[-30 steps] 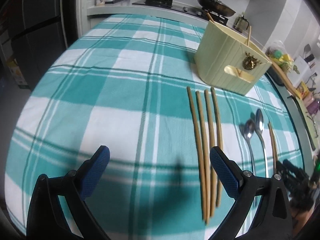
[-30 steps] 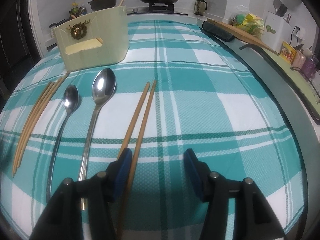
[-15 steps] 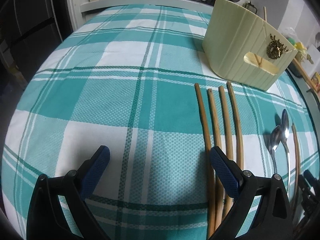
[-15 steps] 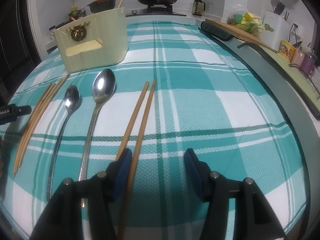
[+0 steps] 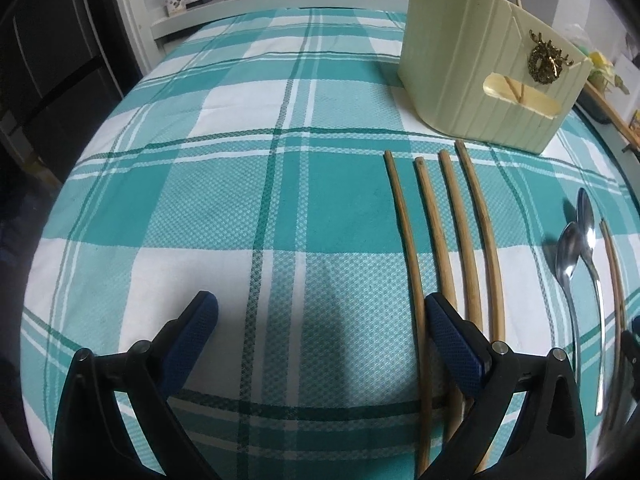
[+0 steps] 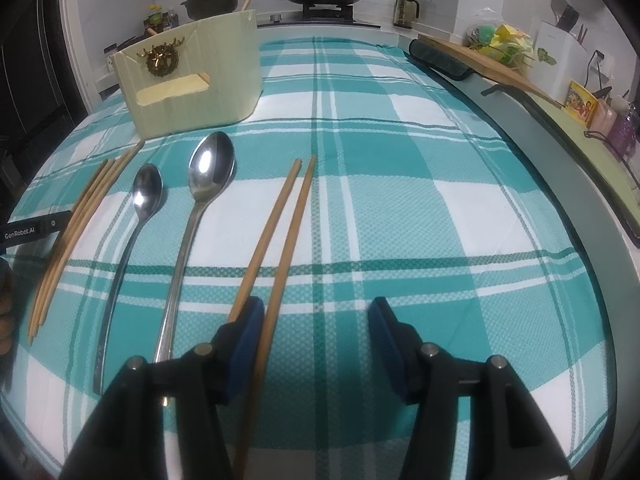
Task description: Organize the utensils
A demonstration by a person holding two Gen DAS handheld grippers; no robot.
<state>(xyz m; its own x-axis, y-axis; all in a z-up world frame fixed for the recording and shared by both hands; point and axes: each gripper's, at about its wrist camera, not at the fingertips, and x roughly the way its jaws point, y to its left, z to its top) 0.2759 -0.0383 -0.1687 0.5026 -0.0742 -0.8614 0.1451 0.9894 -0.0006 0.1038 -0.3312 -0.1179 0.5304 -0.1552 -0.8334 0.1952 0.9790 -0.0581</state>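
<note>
Utensils are laid out on the teal plaid tablecloth. Nearest, the left gripper is seen spread wide, nothing pinched; four chopsticks are found at its 1 o'clock, one passing under the right finger. The right gripper is held spread, a chopstick pair lying at its left pad, unpinched. Two spoons are placed at 11 o'clock. Farther, the cream holder is seen standing upright.
</note>
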